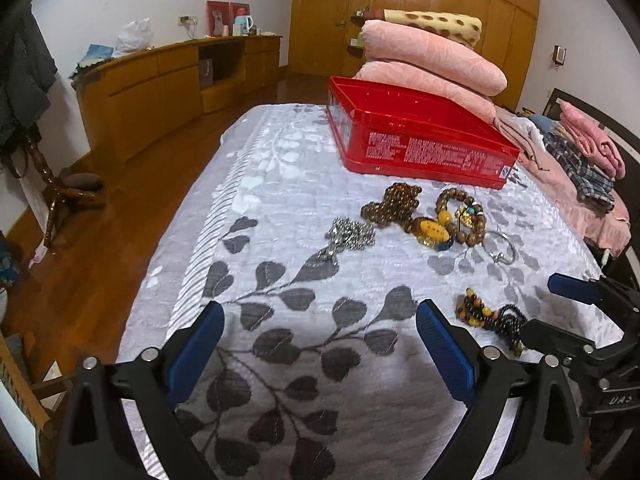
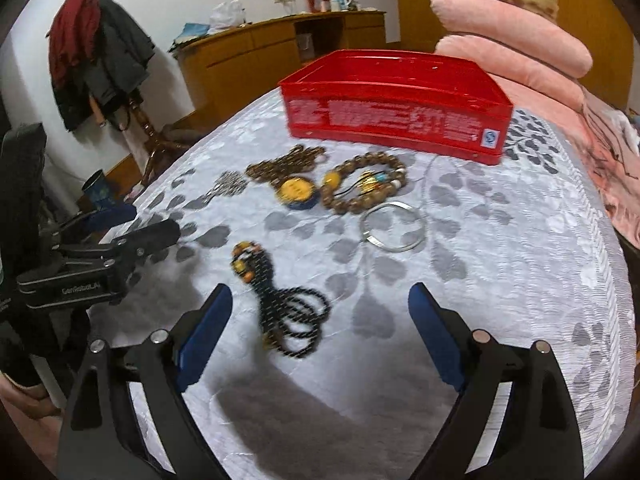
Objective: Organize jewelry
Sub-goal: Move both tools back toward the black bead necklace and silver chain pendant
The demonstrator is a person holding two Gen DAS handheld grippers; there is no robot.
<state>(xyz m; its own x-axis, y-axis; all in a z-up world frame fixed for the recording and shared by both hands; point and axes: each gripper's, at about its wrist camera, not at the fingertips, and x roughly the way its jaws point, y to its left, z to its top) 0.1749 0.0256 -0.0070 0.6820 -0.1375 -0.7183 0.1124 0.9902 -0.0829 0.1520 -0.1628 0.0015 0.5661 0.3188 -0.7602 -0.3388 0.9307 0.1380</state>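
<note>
Both hand-held grippers, left (image 1: 320, 320) and right (image 2: 320, 304), tilt downward over the bedspread (image 1: 280, 184), jaws wide, empty.

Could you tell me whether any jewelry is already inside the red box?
Cannot tell: the red box is seen from the side, its floor hidden, while all visible pieces, like the bangle, lie on the bedspread.

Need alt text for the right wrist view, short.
The open right gripper hovers over a grey leaf-print bedspread, a black bead necklace lying between its blue fingers. Beyond lie a silver bangle, a wooden bead bracelet, an amber pendant and an open red tin; the left gripper enters from the left.
</note>
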